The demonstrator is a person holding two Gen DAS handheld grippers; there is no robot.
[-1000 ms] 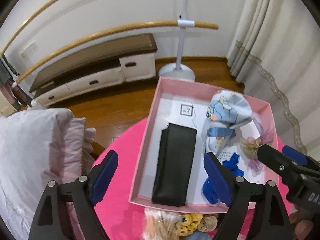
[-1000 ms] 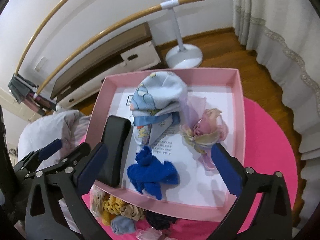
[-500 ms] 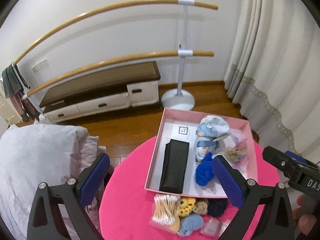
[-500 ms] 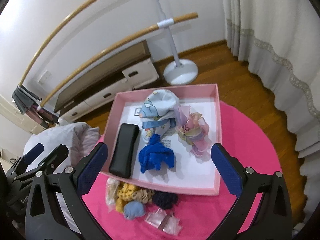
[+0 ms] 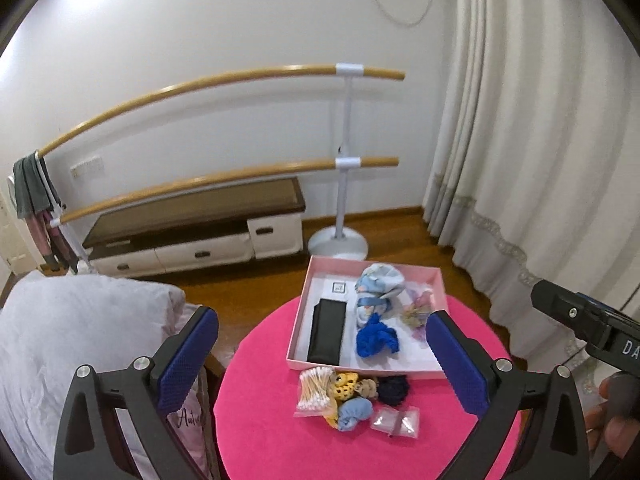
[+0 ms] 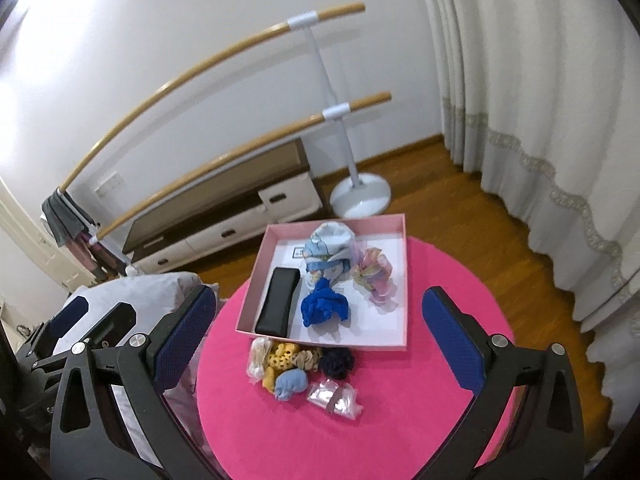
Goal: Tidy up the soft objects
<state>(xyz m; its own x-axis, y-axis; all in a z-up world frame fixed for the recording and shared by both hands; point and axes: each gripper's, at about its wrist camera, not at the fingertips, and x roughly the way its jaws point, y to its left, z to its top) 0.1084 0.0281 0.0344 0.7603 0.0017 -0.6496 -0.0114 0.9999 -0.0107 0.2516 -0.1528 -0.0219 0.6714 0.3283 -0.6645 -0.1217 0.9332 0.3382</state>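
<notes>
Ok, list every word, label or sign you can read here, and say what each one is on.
"DA": white letters on the right gripper's black body, cut off at the frame edge.
"Autu...": cursive script on the pink bedding, partly hidden.
Small square printed mark on the white paper lining the pink box: too small to read.
Nothing else is legible.

My right-hand jaw pad hid the near right corner of the pink box (image 5: 304,300) in the left wrist view. The print on the small card (image 6: 298,253) inside it was too small to read. The counter (image 6: 420,420) ran off the bottom edge.
</notes>
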